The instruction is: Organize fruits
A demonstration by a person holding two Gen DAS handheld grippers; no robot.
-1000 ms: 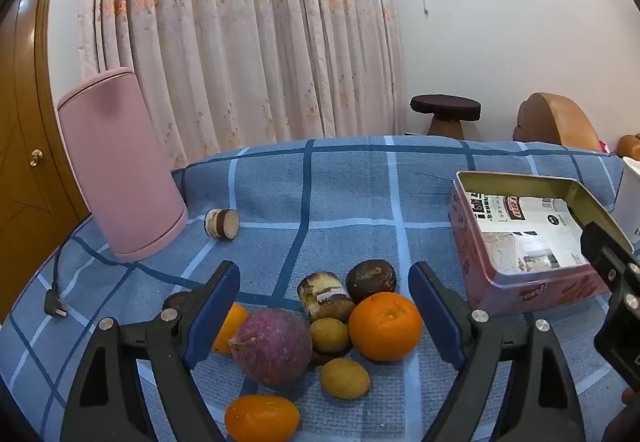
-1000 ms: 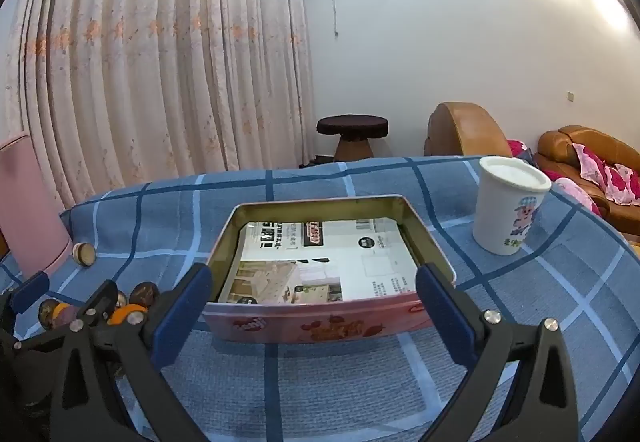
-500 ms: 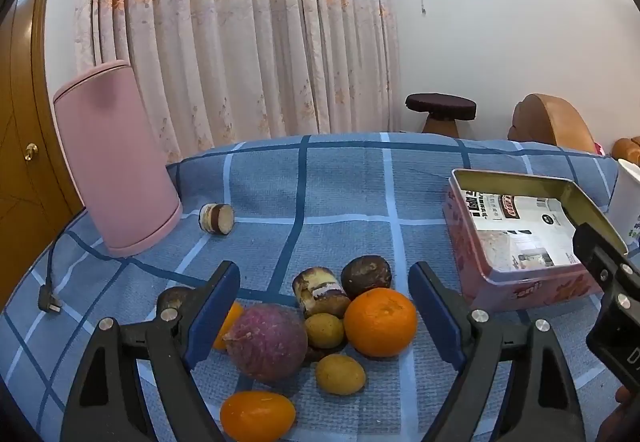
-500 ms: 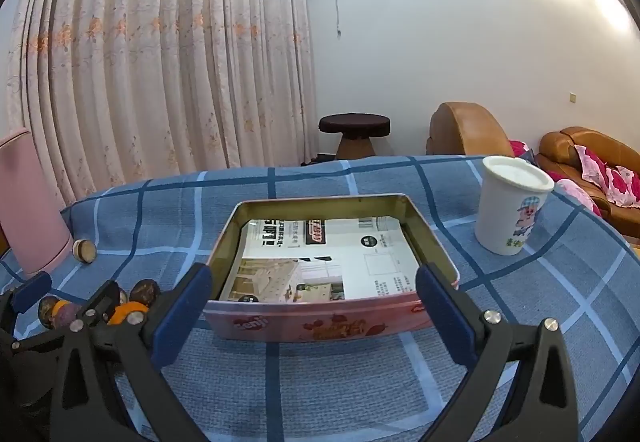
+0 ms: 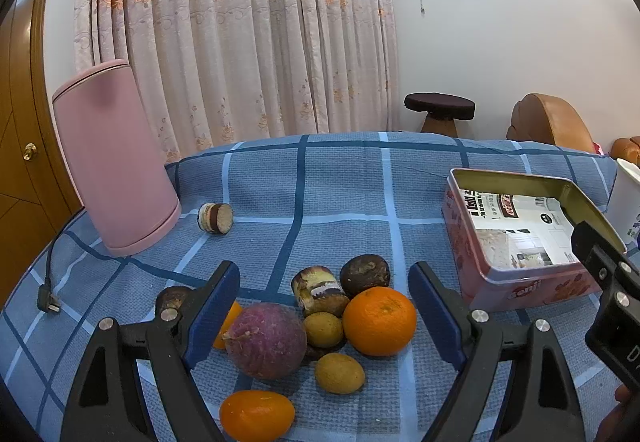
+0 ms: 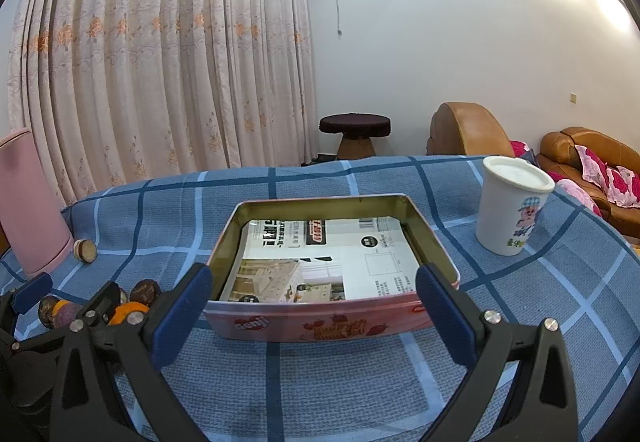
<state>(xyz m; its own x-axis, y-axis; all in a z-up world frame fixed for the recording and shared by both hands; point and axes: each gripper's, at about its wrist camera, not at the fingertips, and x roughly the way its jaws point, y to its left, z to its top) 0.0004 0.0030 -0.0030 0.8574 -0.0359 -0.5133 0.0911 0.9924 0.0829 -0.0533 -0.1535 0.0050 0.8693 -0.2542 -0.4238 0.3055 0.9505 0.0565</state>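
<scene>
A pile of fruit lies on the blue checked cloth: an orange (image 5: 379, 321), a purple round fruit (image 5: 265, 340), two small yellow-brown fruits (image 5: 339, 373), a small oblong orange fruit (image 5: 256, 414), a dark brown fruit (image 5: 365, 274) and a brown-and-white roll (image 5: 318, 290). My left gripper (image 5: 324, 312) is open and empty, its jaws on either side of the pile. A pink tin (image 6: 320, 324) lined with printed paper stands to the right. My right gripper (image 6: 314, 312) is open and empty, just in front of the tin.
A tall pink container (image 5: 114, 157) with a cord and plug (image 5: 48, 302) stands at the left. A small brown-and-white roll (image 5: 216, 217) lies beside it. A white lidded cup (image 6: 510, 205) stands right of the tin. Curtains, a stool and sofas lie beyond the table.
The left gripper's view has shifted slightly; the fruit pile sits a little higher between its jaws. The right gripper has barely moved.
</scene>
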